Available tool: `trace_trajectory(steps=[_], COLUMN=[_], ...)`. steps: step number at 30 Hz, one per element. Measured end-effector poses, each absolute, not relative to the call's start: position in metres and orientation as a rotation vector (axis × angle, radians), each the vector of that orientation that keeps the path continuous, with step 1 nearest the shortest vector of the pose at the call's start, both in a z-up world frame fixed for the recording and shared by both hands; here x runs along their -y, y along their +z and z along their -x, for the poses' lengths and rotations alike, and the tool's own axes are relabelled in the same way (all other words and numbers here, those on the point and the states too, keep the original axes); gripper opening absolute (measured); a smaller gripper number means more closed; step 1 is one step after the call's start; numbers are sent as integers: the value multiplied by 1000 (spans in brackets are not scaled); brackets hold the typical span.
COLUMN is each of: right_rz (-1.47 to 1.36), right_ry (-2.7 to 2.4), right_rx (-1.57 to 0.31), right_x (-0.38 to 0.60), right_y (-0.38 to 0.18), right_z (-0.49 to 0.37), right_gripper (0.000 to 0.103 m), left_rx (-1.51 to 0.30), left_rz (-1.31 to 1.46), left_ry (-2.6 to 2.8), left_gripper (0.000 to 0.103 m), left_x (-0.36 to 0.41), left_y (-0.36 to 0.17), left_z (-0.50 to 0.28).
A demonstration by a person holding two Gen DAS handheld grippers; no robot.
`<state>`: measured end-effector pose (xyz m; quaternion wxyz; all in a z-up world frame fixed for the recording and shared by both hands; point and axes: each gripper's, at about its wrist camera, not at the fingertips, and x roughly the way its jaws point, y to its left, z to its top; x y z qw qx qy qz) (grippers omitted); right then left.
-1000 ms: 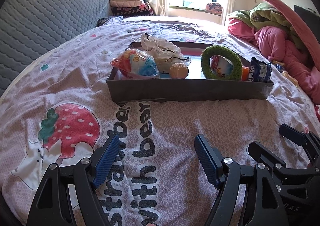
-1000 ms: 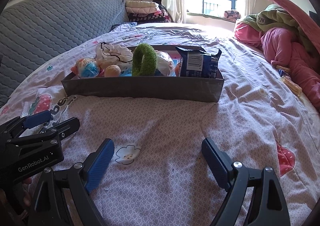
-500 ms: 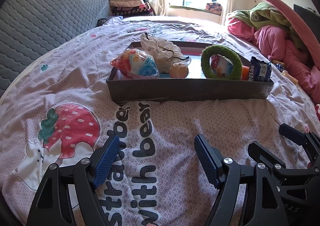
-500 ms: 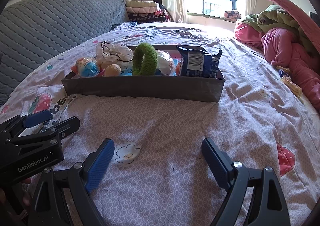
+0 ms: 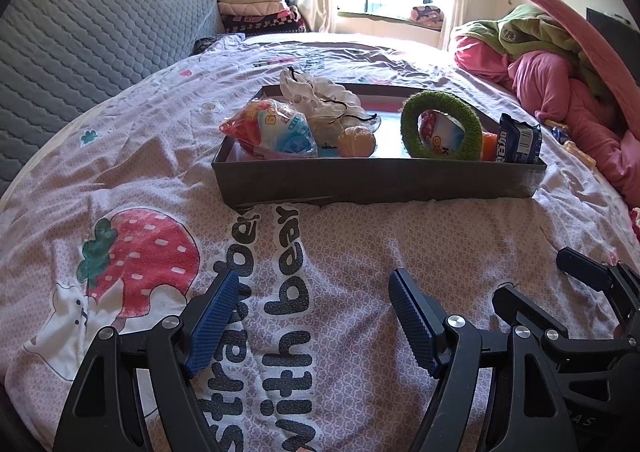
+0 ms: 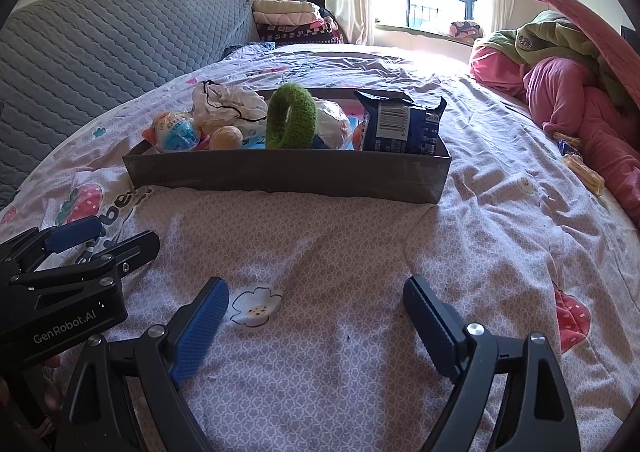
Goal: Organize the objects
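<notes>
- Left gripper [image 5: 310, 308]: jaws wide, nothing between them, hanging over the printed bedsheet [image 5: 360, 244] near the bed's near edge.
- Right gripper [image 6: 316, 314]: jaws also wide and empty, just beside the left one, above bare sheet.
- Grey tray [image 5: 376, 182] sits mid-bed, well ahead of both grippers, long side facing them.
- In the tray, left end: a wrapped toy egg packet [image 5: 272, 130] with a crumpled white bag [image 5: 320, 92] behind it, toward the far left corner.
- Small tan ball [image 5: 356, 140] near the tray's middle, close to the near wall.
- Green fuzzy ring [image 5: 440, 124] stands on edge right of centre; a second wrapped packet shows through its hole.
- Dark blue snack pack [image 6: 404, 124] upright at the tray's right end; something orange beside it, too hidden to name.
- Pink and green bedding piled at the bed's right edge; not part of the job, as far as I can judge.
- Step, my read: either start or finish pose, no item in hand; everything visible already lies in the tray.
- Next move, if any: reach forward over the tray's near wall and pick one item; the ring or snack pack looks easiest for the right gripper.
</notes>
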<state>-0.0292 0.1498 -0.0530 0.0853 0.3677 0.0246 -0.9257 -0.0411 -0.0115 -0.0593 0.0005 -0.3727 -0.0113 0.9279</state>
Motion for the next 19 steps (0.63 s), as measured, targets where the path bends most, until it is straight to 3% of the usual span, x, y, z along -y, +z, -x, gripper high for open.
trace_trajectory(steps=[19], right_rz=[-1102], right_ry=[-2759], right_rx=[-84], right_x=[-149], right_y=[-55], right_z=[30], right_gripper=[89], left_rx=[32], left_rz=[1152], left_ry=[2923], left_gripper=[78], left_x=[13], left_y=[-56], left_z=[39])
